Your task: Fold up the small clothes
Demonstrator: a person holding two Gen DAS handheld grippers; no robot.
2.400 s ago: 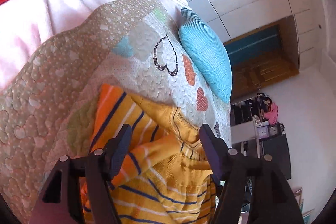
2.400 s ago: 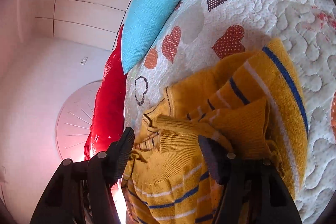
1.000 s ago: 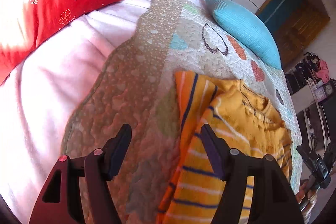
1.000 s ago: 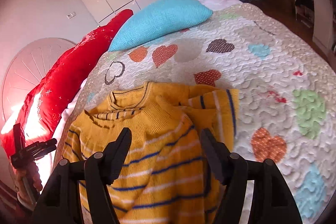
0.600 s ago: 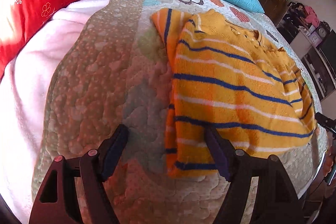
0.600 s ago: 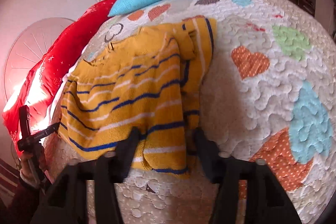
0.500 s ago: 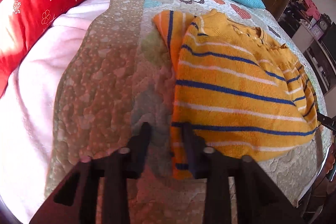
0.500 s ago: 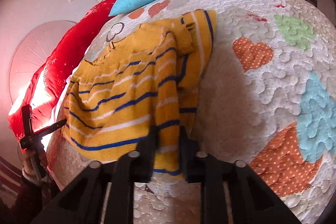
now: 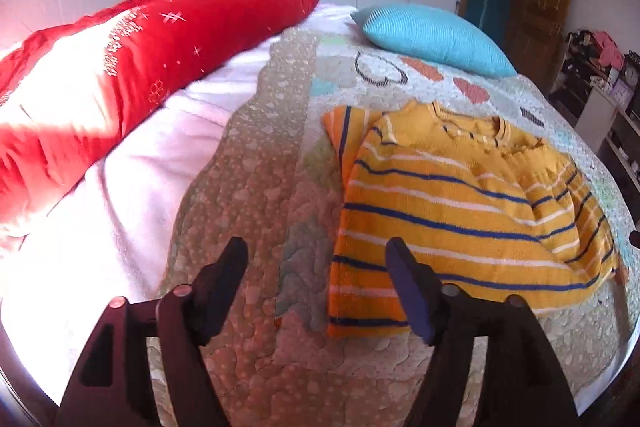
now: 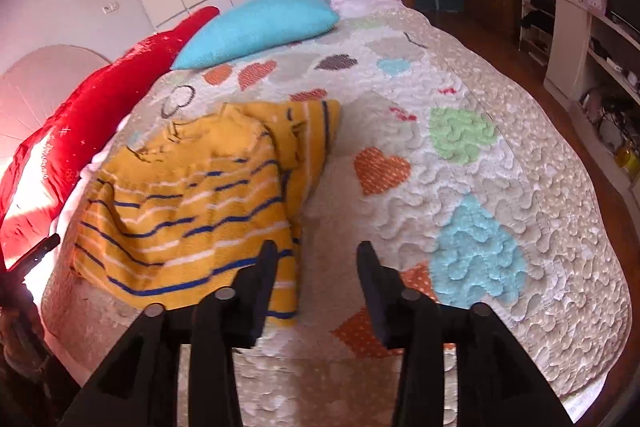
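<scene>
Sweater (image 9: 452, 211) looks soft, light, probably floppy; take it at the hem corners. Left gripper (image 9: 316, 263) and right gripper (image 10: 316, 267) gape empty.

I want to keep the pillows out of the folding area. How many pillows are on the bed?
2. The red pillow lies along the head end, on the pink sheet. The blue pillow rests on the quilt, beyond the striped sweater. Others could be out of frame.
</scene>
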